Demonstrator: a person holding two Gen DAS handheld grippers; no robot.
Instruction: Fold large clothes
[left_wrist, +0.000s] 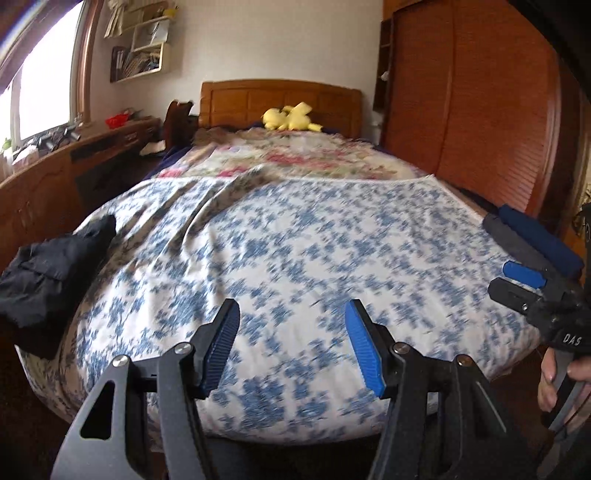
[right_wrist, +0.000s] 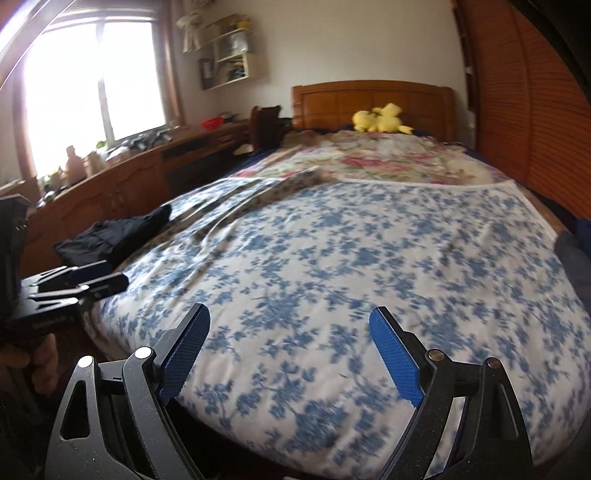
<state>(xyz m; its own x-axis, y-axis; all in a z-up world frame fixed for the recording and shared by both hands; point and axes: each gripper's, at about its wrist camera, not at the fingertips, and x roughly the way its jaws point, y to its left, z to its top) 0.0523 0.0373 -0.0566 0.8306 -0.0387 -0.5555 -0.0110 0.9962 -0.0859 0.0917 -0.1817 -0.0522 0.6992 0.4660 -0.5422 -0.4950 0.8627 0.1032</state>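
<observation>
Both grippers, left gripper & right gripper, jaws apart, nothing held, hovering over bed's near end. Black garment, folded, lies far left on blue-floral cover, long axis running toward headboard.

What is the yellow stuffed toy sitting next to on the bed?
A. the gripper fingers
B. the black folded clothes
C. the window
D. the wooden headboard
D: the yellow stuffed toy lies at the far end of the bed, right against the wooden headboard, far from the black clothes.
</observation>
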